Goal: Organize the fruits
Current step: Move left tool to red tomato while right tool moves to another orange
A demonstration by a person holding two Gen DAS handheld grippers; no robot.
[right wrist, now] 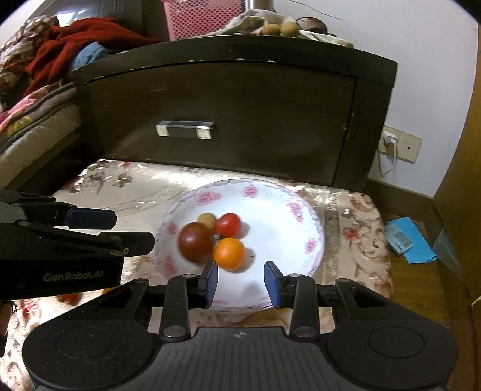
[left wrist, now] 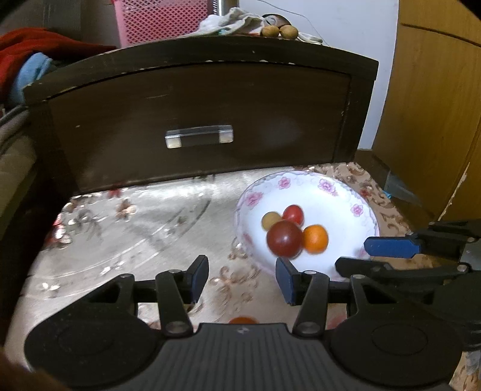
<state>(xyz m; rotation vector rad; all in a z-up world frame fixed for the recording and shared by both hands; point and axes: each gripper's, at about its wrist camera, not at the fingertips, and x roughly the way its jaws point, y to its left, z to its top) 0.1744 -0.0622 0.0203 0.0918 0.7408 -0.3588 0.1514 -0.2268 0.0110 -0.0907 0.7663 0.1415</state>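
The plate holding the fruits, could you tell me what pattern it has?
The plate is white with pink flowers around its rim, clearest in the right wrist view.

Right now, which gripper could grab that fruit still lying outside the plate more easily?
Probably the left gripper: it is open and empty, and the stray orange fruit sits just beneath it.

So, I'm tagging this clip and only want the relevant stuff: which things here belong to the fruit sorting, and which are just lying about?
Part of the job:
- flowered plate
- dark red fruit, red fruit, orange fruit, yellowish fruit on it
- left gripper and right gripper, both open

Lying about:
- nightstand
- pink basket
- red cloth
- blue packet
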